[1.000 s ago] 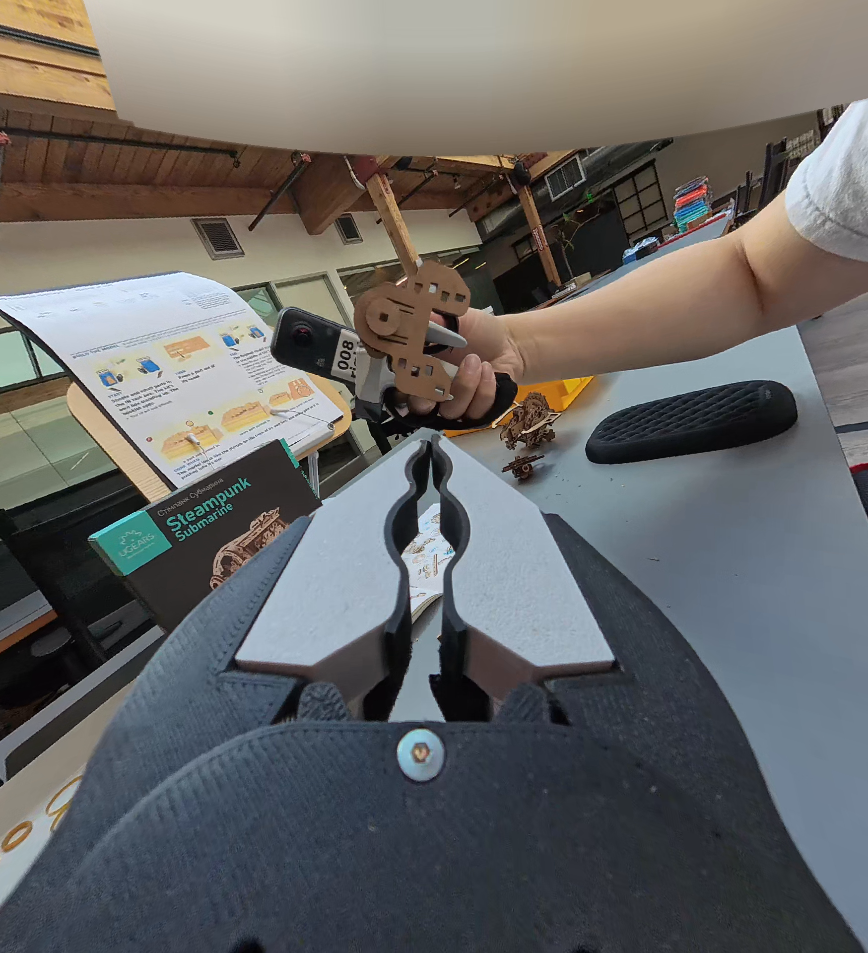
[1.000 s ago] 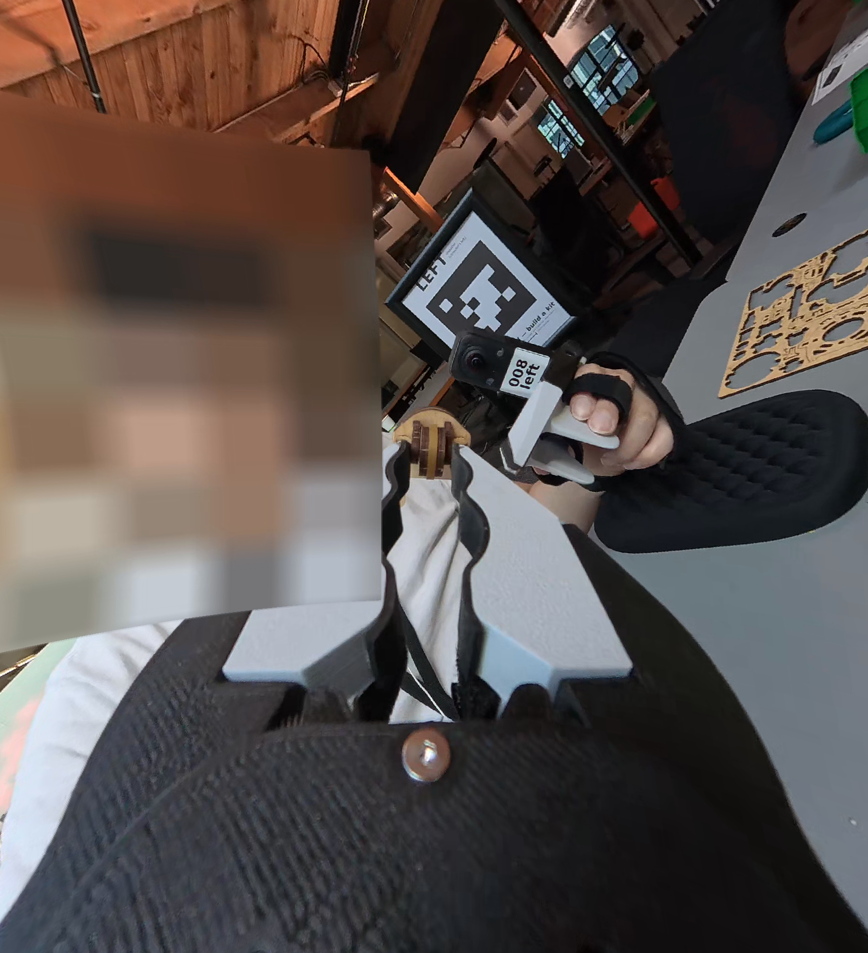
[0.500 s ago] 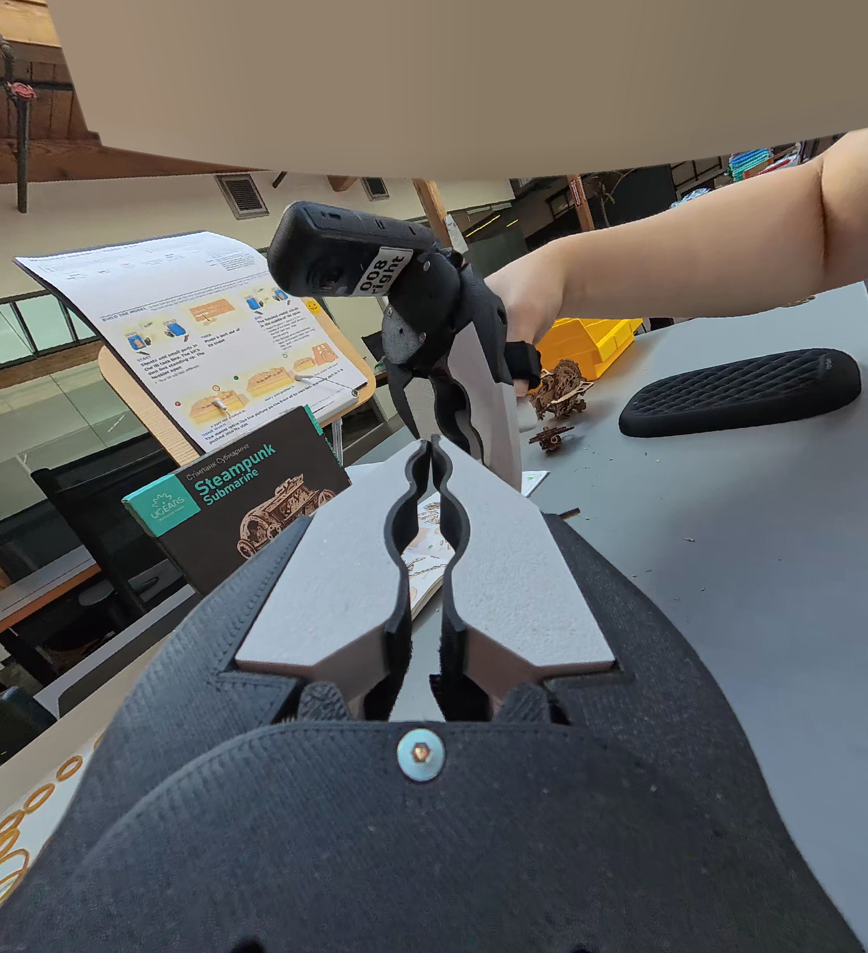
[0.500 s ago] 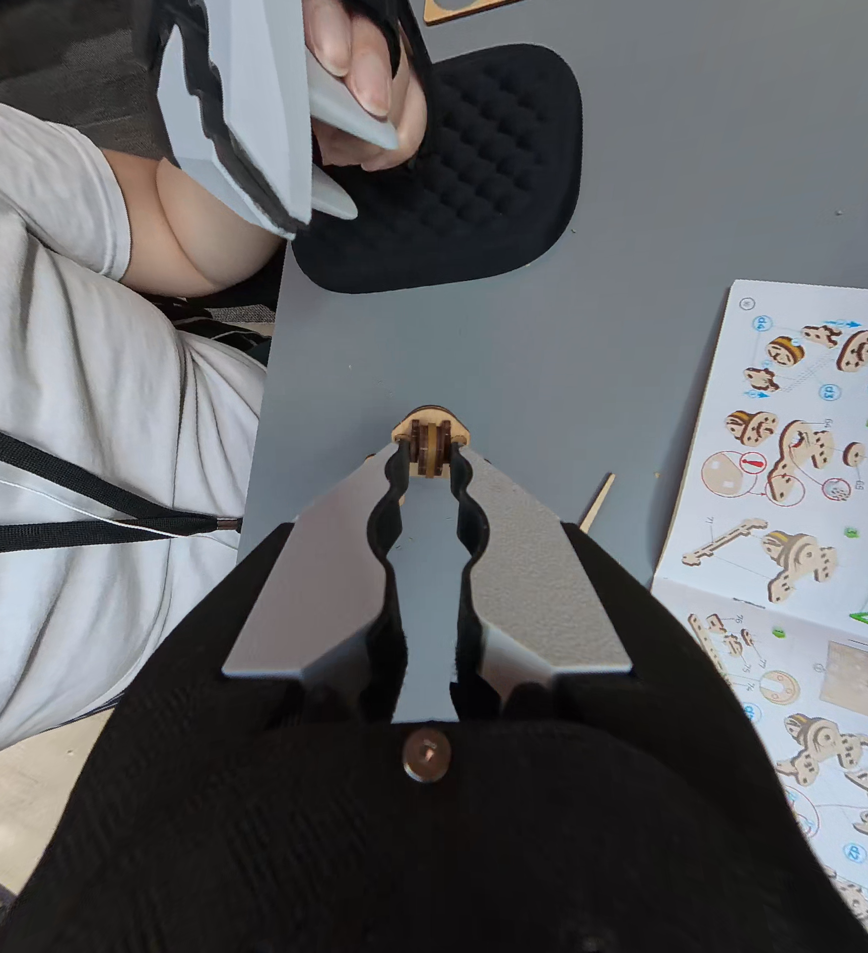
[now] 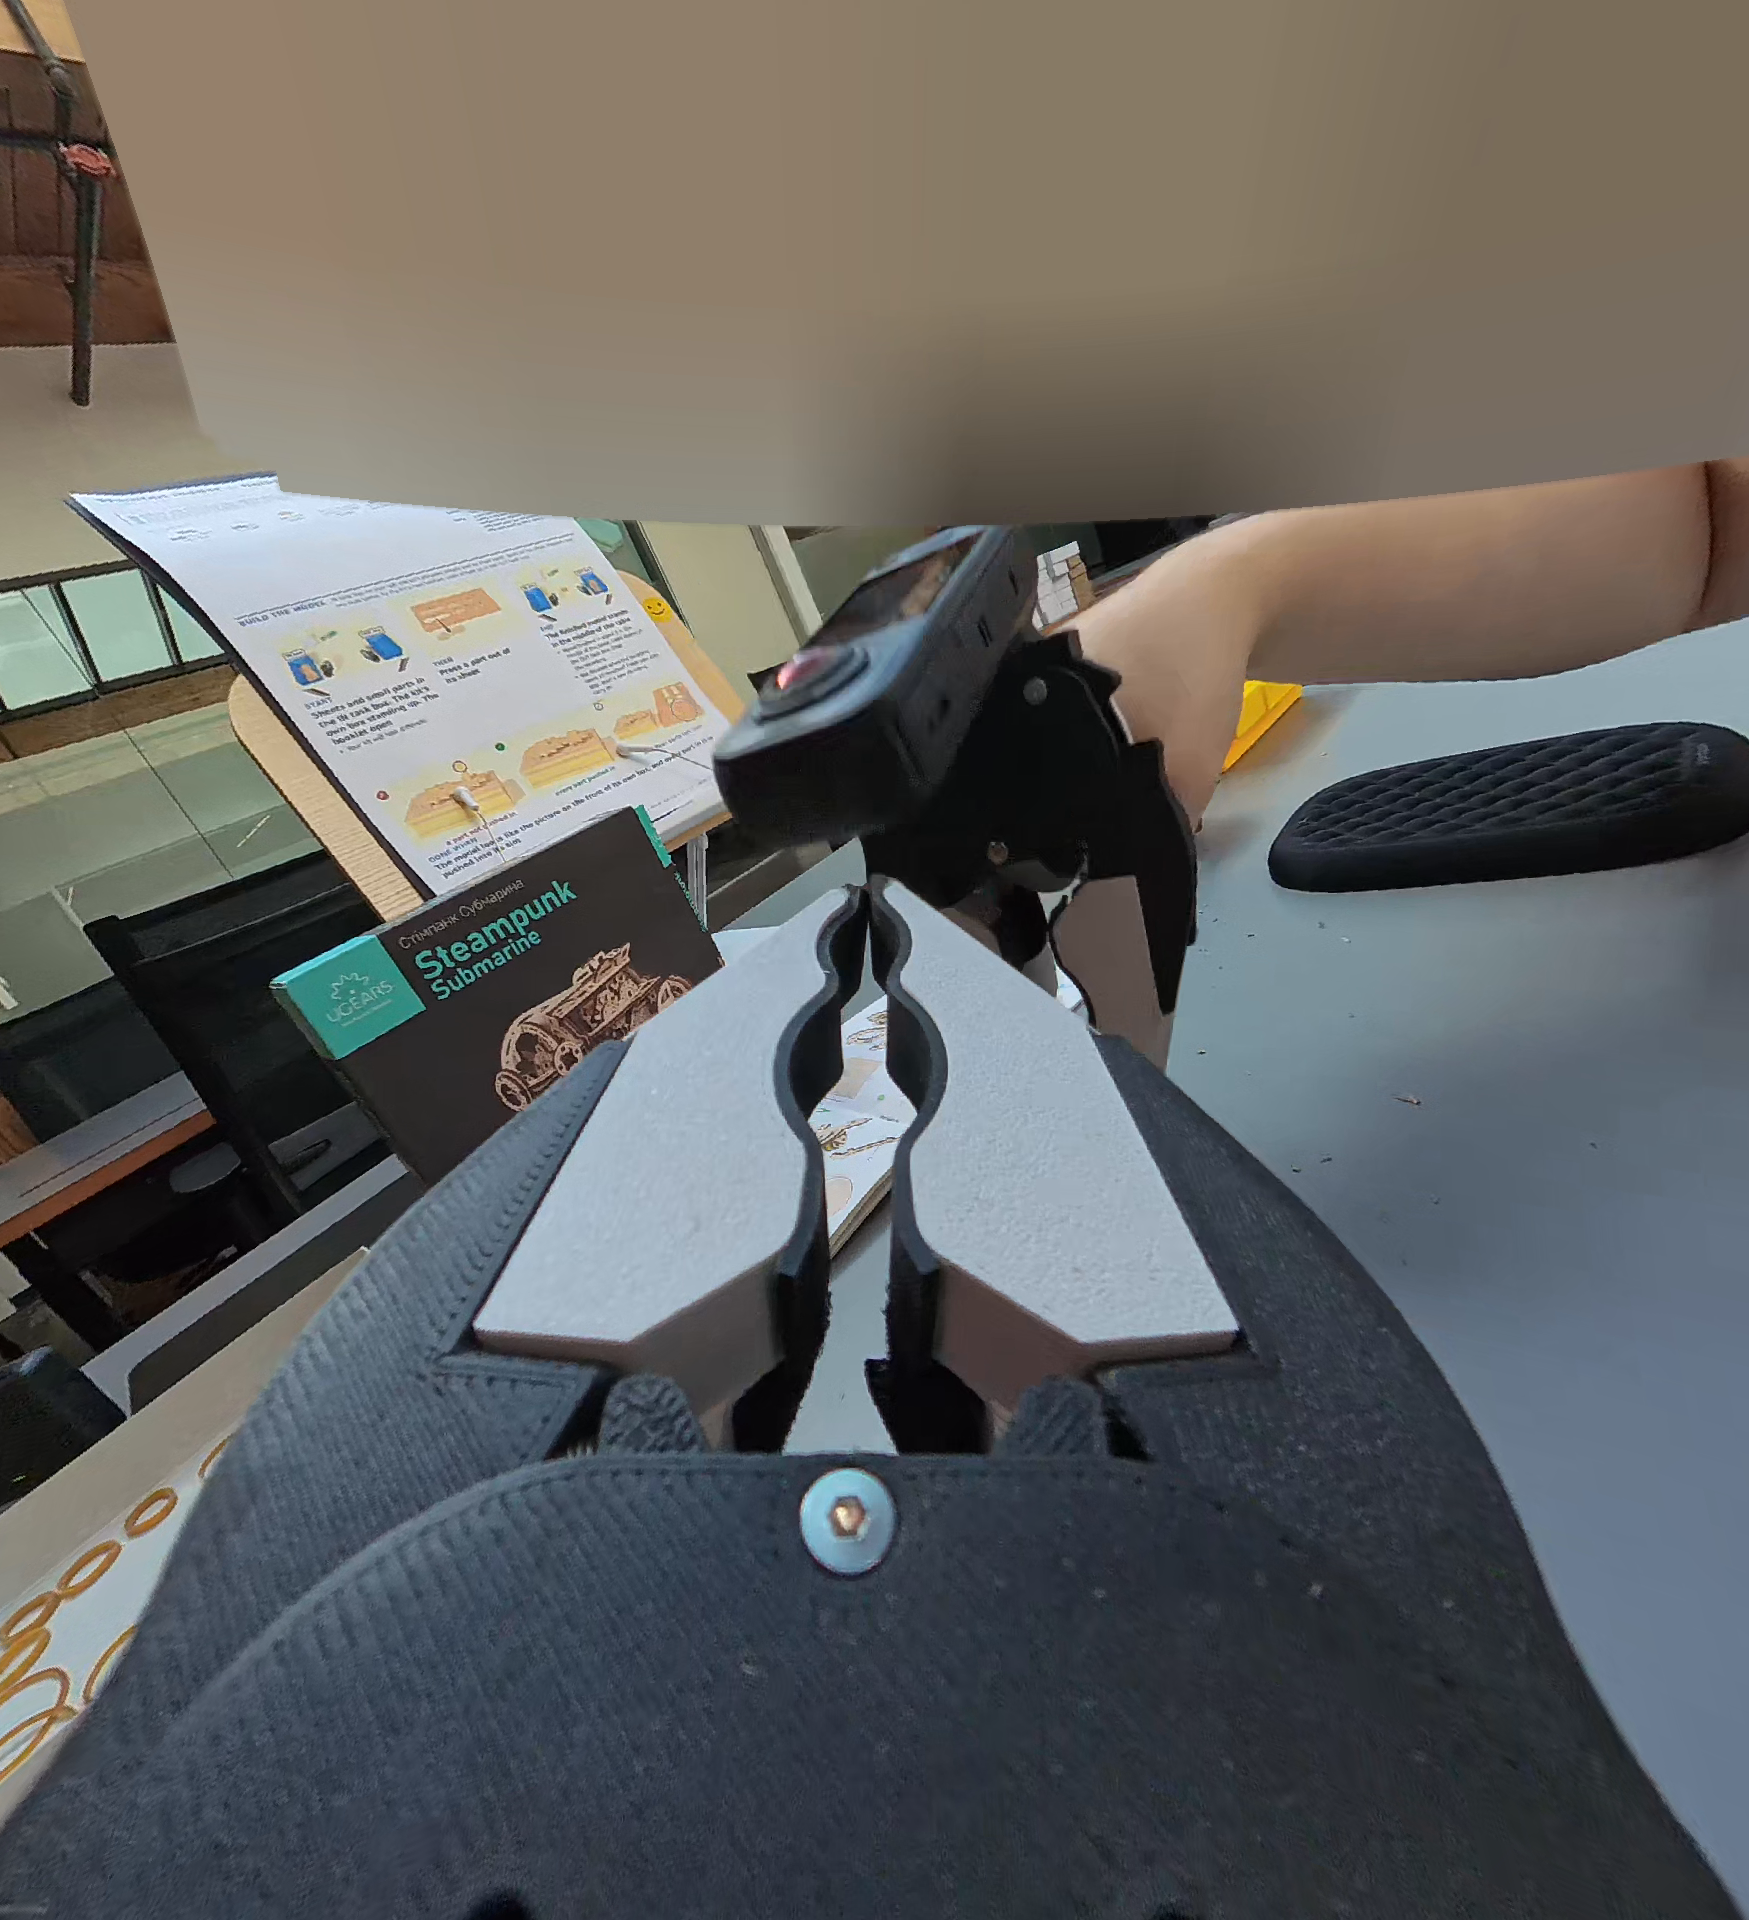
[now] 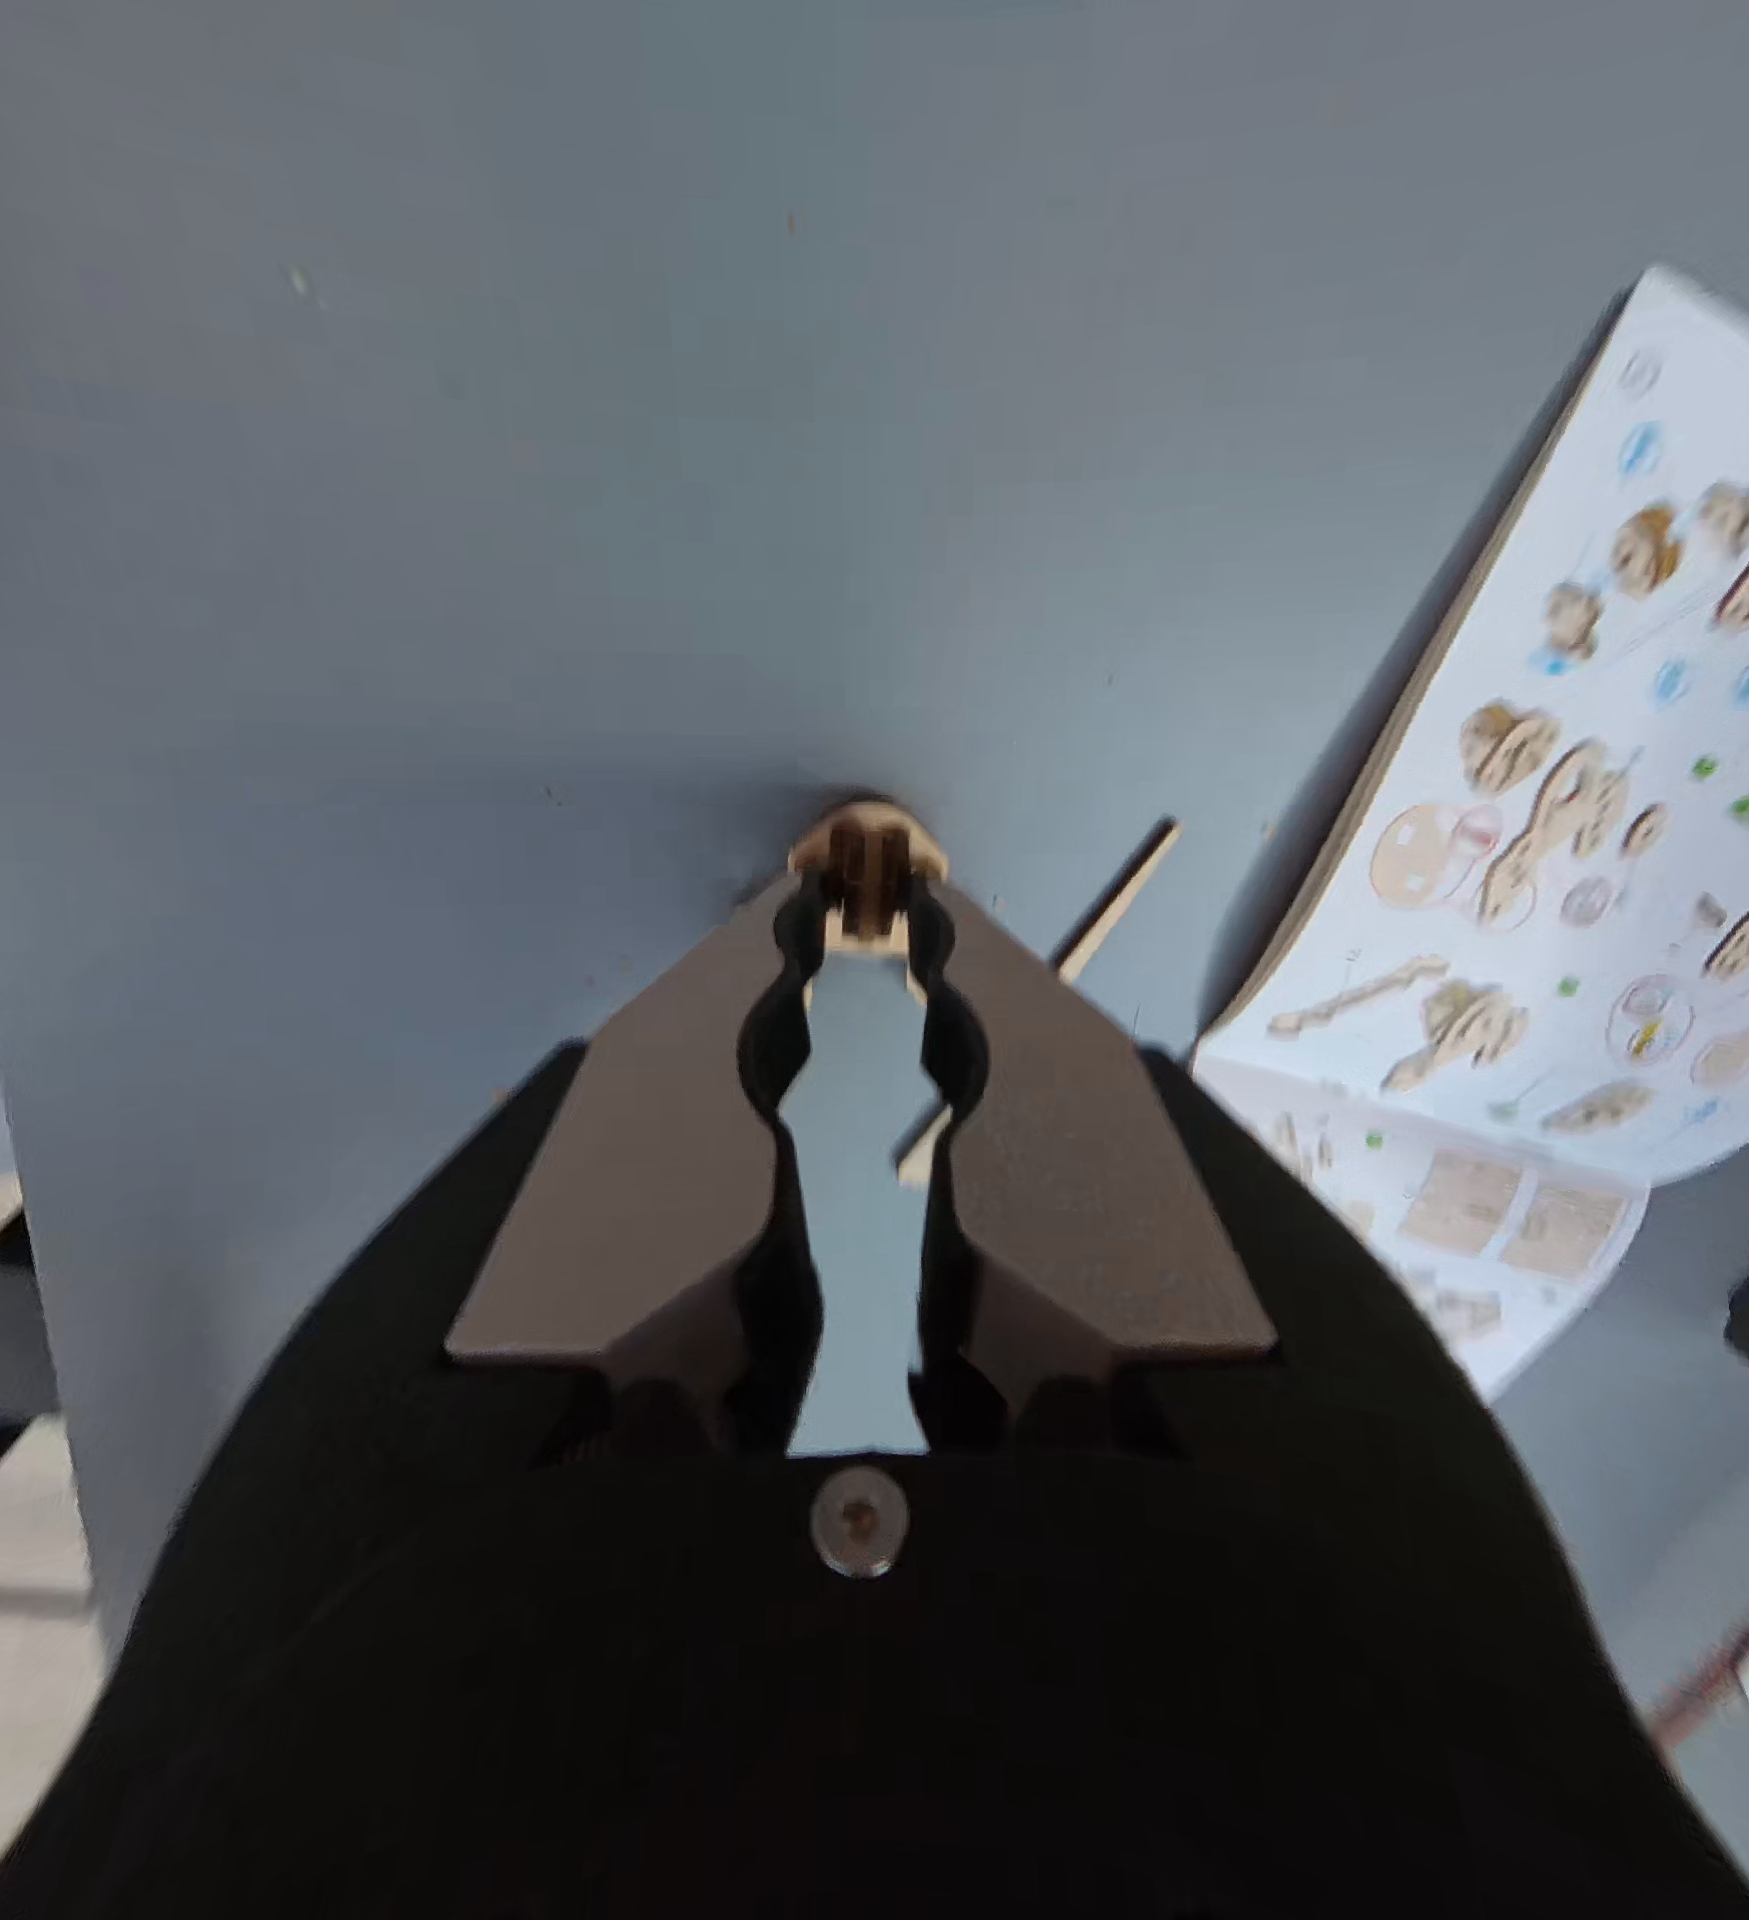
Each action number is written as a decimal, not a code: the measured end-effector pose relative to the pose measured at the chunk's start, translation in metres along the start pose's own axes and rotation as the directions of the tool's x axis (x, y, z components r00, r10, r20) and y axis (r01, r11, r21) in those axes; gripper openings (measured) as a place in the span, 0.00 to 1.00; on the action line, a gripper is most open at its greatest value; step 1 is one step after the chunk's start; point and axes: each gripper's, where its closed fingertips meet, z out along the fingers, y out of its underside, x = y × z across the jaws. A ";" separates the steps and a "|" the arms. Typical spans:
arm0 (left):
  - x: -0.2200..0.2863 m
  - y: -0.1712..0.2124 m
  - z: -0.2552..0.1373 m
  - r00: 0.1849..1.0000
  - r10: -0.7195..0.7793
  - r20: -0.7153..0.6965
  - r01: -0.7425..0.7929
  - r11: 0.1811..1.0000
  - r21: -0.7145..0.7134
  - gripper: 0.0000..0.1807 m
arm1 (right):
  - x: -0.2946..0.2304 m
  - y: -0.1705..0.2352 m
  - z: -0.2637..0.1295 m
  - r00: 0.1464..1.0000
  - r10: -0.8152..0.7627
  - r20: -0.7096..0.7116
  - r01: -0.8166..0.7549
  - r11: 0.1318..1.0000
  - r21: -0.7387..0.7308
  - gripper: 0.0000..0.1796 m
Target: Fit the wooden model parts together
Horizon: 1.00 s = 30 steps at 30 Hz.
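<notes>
In the right wrist view, my right gripper [image 6: 865,904] is shut on a small layered wooden part [image 6: 865,868] at its fingertips. It points down at the grey table [image 6: 641,416], with the part close to or on the surface. In the left wrist view, my left gripper [image 5: 870,909] is shut and empty, held above the table. The right gripper [image 5: 1119,977] shows just ahead of it, tilted down, with its wooden part hidden. A thin wooden stick [image 6: 1119,894] lies on the table to the right of the held part.
An open instruction booklet [image 6: 1576,831] lies to the right. The dark kit box [image 5: 496,987] leans at the left below an instruction sheet on a stand [image 5: 434,665]. A black wrist rest [image 5: 1514,805] and a yellow bin [image 5: 1259,707] lie farther off. A cut wooden sheet [image 5: 8,1662] is at the near left.
My right gripper has swung from held up in the air down to the table, keeping the wooden part. My left gripper stays shut and has barely moved.
</notes>
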 end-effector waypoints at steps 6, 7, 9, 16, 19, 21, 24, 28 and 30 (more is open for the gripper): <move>-0.002 -0.002 -0.001 1.000 -0.010 0.009 0.010 1.000 0.013 0.00 | 0.000 -0.004 -0.002 0.999 0.033 0.038 -0.035 0.999 0.038 0.07; -0.002 -0.002 -0.001 1.000 -0.010 0.009 0.010 1.000 0.011 0.00 | 0.001 0.000 -0.007 1.000 0.013 0.028 -0.013 1.000 0.010 0.07; -0.002 -0.001 -0.001 1.000 -0.012 0.005 0.012 1.000 0.005 0.00 | 0.008 -0.004 -0.029 0.999 -0.004 -0.039 0.006 0.999 0.033 0.07; -0.003 -0.002 -0.001 1.000 -0.017 0.011 0.016 1.000 0.012 0.00 | 0.006 0.000 -0.028 0.999 0.000 -0.039 0.001 1.000 0.017 0.07; -0.004 -0.001 -0.001 1.000 -0.020 0.015 0.020 1.000 0.010 0.00 | -0.003 0.014 -0.003 0.999 0.012 0.034 -0.010 0.998 -0.068 0.08; -0.005 -0.002 -0.001 1.000 -0.020 0.016 0.019 1.000 0.014 0.00 | -0.002 0.004 -0.016 1.000 0.017 0.011 -0.017 1.000 -0.009 0.07; -0.005 -0.002 -0.001 1.000 -0.021 0.017 0.021 1.000 0.012 0.00 | -0.012 0.002 -0.009 0.999 -0.011 0.032 0.012 0.999 -0.036 0.07; -0.007 -0.003 -0.004 1.000 -0.024 0.020 0.023 1.000 0.020 0.00 | -0.008 0.003 -0.019 0.999 -0.036 -0.002 0.036 0.998 -0.054 0.07; -0.015 -0.007 -0.008 0.998 -0.020 0.060 0.018 0.999 0.040 0.00 | -0.008 -0.006 -0.022 0.999 0.022 0.040 -0.023 0.999 0.032 0.07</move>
